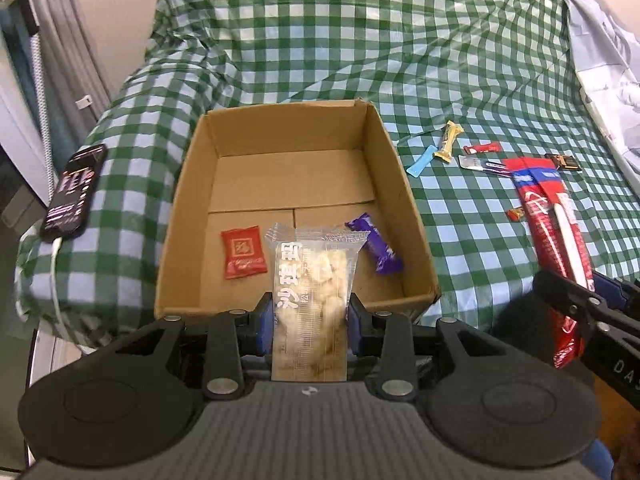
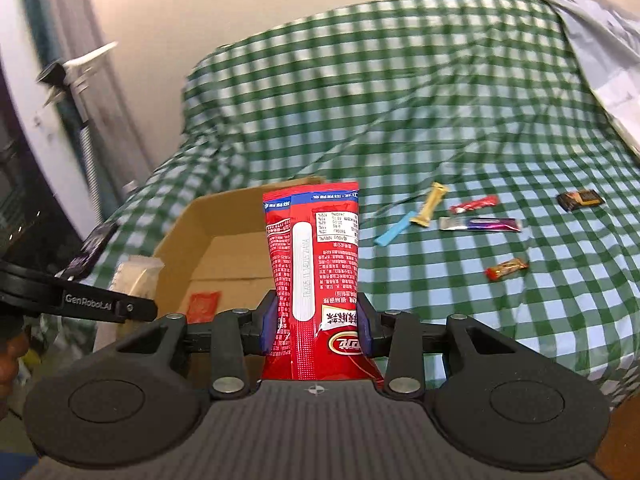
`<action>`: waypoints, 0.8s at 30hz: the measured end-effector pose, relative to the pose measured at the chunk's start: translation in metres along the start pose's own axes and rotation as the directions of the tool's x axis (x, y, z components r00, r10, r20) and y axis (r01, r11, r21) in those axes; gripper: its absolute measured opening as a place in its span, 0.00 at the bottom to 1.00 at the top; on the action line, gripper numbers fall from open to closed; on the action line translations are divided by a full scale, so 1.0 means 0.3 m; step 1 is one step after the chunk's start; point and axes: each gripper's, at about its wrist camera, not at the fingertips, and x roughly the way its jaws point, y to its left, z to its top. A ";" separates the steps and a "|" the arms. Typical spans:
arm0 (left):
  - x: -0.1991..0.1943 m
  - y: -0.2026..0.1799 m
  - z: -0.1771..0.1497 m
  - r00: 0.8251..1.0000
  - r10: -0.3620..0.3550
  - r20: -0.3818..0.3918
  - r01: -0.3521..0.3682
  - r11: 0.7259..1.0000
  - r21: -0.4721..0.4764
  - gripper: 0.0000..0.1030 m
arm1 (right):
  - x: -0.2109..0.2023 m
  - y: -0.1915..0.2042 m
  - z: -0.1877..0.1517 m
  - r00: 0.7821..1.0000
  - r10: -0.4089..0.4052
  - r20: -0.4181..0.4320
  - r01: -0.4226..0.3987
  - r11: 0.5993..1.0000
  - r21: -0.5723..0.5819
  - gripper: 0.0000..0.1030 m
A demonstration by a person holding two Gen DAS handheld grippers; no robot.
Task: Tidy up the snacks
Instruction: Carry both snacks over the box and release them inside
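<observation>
My left gripper is shut on a clear wrapped pastry bar and holds it over the near edge of an open cardboard box. Inside the box lie a red sachet and a purple candy. My right gripper is shut on a tall red snack bag, held upright to the right of the box; the bag also shows in the left wrist view. Loose snacks lie on the checked cloth: a yellow bar, blue stick, red stick, silver-purple bar, orange candy, dark chocolate.
A phone with a cable lies on the cloth left of the box. The green checked cloth covers a raised surface that drops off at the left. White paper lies at the far right. A stand and wall are at the left.
</observation>
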 end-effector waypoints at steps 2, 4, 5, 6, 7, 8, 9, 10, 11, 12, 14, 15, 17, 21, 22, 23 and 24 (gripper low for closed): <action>-0.029 0.024 -0.031 1.000 -0.002 0.011 0.002 1.000 -0.004 0.39 | -0.019 0.032 -0.011 1.000 0.008 0.000 -0.008 1.000 -0.028 0.39; -0.048 0.043 -0.052 1.000 -0.010 0.016 0.010 1.000 -0.007 0.39 | -0.032 0.063 -0.020 1.000 0.013 0.001 -0.013 0.998 -0.054 0.39; -0.054 0.048 -0.063 1.000 -0.016 0.016 0.016 1.000 -0.010 0.39 | -0.038 0.075 -0.022 1.000 0.014 0.002 -0.014 0.998 -0.066 0.39; -0.060 0.055 -0.073 1.000 -0.022 0.016 0.022 1.000 -0.013 0.39 | -0.043 0.087 -0.023 1.000 0.014 0.004 -0.014 0.997 -0.077 0.39; -0.064 0.061 -0.079 0.999 -0.028 0.015 0.028 0.999 -0.017 0.39 | -0.050 0.098 -0.024 1.000 0.013 0.007 -0.012 0.996 -0.088 0.39; -0.066 0.066 -0.084 0.999 -0.031 0.016 0.031 0.999 -0.021 0.39 | -0.054 0.105 -0.022 1.000 0.011 0.009 -0.010 0.995 -0.095 0.39; -0.069 0.071 -0.087 0.999 -0.033 0.019 0.034 0.999 -0.026 0.39 | -0.057 0.111 -0.019 1.000 0.008 0.011 -0.007 0.995 -0.101 0.39; -0.072 0.075 -0.088 0.999 -0.036 0.023 0.037 0.999 -0.029 0.39 | -0.059 0.115 -0.018 1.000 0.005 0.012 -0.004 0.994 -0.105 0.39; -0.072 0.078 -0.087 0.999 -0.038 0.025 0.038 0.999 -0.032 0.39 | -0.061 0.117 -0.016 1.000 0.003 0.012 -0.002 0.994 -0.109 0.39; -0.071 0.079 -0.086 0.999 -0.039 0.026 0.040 0.999 -0.033 0.39 | -0.061 0.122 -0.016 1.000 0.001 0.011 0.000 0.994 -0.114 0.39; -0.065 0.080 -0.084 0.999 -0.044 0.025 0.045 0.999 -0.031 0.39 | -0.058 0.130 -0.015 1.000 -0.003 0.008 0.004 0.993 -0.120 0.39; -0.066 0.082 -0.088 0.999 -0.045 0.023 0.046 0.998 -0.031 0.39 | -0.057 0.133 -0.015 1.000 -0.004 0.006 0.005 0.992 -0.123 0.39; -0.057 0.081 -0.083 0.999 -0.046 0.018 0.047 0.998 -0.032 0.39 | -0.050 0.136 -0.015 1.000 -0.007 0.001 0.007 0.992 -0.126 0.39; -0.035 0.084 -0.079 0.999 -0.045 0.007 0.045 0.998 -0.036 0.39 | -0.033 0.139 -0.019 1.000 -0.010 -0.015 0.008 0.992 -0.127 0.39; -0.029 0.085 -0.077 0.999 -0.044 0.004 0.044 0.998 -0.036 0.39 | -0.026 0.141 -0.021 1.000 -0.012 -0.020 0.009 0.992 -0.127 0.39; -0.022 0.086 -0.076 0.999 -0.044 0.000 0.044 0.998 -0.036 0.39 | -0.020 0.138 -0.020 1.000 -0.011 -0.026 0.008 0.992 -0.128 0.39; -0.014 0.086 -0.075 0.999 -0.044 -0.005 0.044 0.998 -0.036 0.39 | -0.014 0.138 -0.021 0.999 -0.012 -0.031 0.008 0.992 -0.127 0.39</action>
